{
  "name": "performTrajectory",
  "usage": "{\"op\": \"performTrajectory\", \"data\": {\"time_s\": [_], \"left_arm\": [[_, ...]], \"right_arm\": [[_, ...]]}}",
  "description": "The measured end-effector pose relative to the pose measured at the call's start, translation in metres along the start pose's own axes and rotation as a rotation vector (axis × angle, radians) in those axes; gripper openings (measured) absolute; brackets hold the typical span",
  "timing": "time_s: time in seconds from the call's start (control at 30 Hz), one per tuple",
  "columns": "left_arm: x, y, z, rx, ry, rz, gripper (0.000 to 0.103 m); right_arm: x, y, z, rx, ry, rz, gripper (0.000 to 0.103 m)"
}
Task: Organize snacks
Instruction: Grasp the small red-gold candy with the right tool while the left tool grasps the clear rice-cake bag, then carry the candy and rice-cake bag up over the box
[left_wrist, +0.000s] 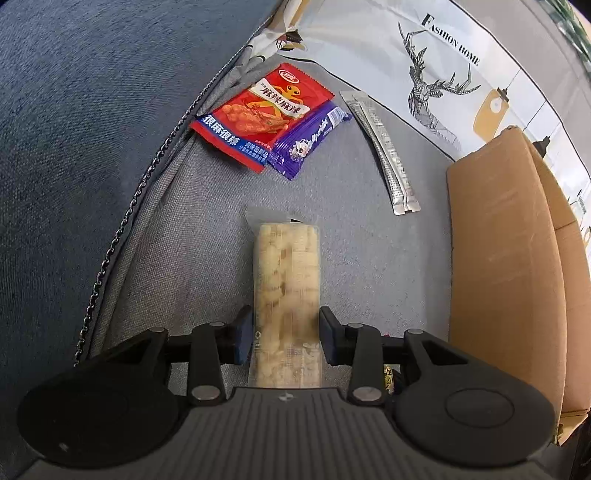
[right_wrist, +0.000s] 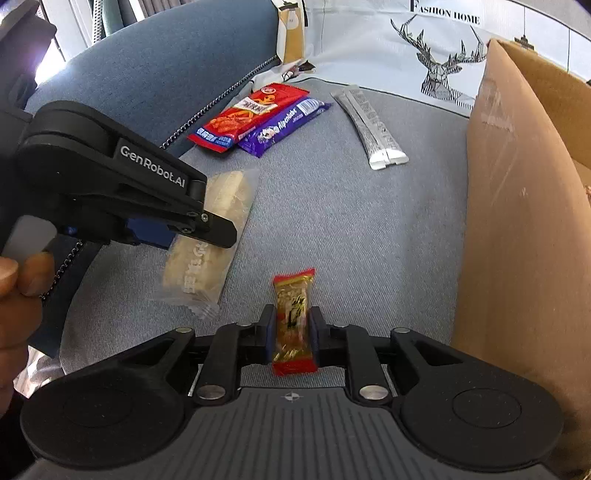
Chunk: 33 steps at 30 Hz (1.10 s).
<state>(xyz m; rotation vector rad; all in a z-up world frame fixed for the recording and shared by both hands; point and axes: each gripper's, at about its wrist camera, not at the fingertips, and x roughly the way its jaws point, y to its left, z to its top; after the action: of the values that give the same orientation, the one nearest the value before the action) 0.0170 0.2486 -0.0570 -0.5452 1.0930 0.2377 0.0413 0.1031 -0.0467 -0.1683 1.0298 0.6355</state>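
To the right of both grippers: cardboard box (right_wrist: 517, 221) | right gripper (right_wrist: 291, 332) clamps gold candy (right_wrist: 293, 317), long axis along fingers, nearer box | left gripper (left_wrist: 286, 339) grips pale bar (left_wrist: 288, 280) lengthwise.

Grey sofa seat (left_wrist: 207, 229), blue armrest (left_wrist: 92, 110), deer-print cushion (left_wrist: 424, 55) behind.

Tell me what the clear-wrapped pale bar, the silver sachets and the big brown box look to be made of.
Pale bar: clear glossy plastic film, probably; contents show through and the crimped end glints.
Silver sachets: metallised foil or foil-look plastic; they shine grey with flat sealed ends.
Brown box: cardboard, matte, with raw flap edges and scuff marks.
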Motion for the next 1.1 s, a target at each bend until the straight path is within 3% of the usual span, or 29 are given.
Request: {"op": "performTrajectory", "data": {"time_s": [0.53, 0.67, 0.87, 1.1], "left_arm": [[0.010, -0.018, 0.001, 0.039, 0.005, 0.052, 0.046], [0.010, -0.022, 0.001, 0.069, 0.005, 0.068, 0.042], [0.001, -0.027, 0.001, 0.085, -0.012, 0.026, 0.041], [-0.024, -0.034, 0.002, 0.073, -0.086, -0.036, 0.041]], "right_arm": [[0.007, 0.001, 0.001, -0.051, -0.012, 0.015, 0.026], [0.005, 0.005, 0.000, -0.097, -0.022, 0.001, 0.019], [-0.011, 0.005, 0.004, -0.093, -0.086, -0.001, 0.018], [-0.041, 0.002, 0.011, -0.078, -0.181, 0.001, 0.018]]}}
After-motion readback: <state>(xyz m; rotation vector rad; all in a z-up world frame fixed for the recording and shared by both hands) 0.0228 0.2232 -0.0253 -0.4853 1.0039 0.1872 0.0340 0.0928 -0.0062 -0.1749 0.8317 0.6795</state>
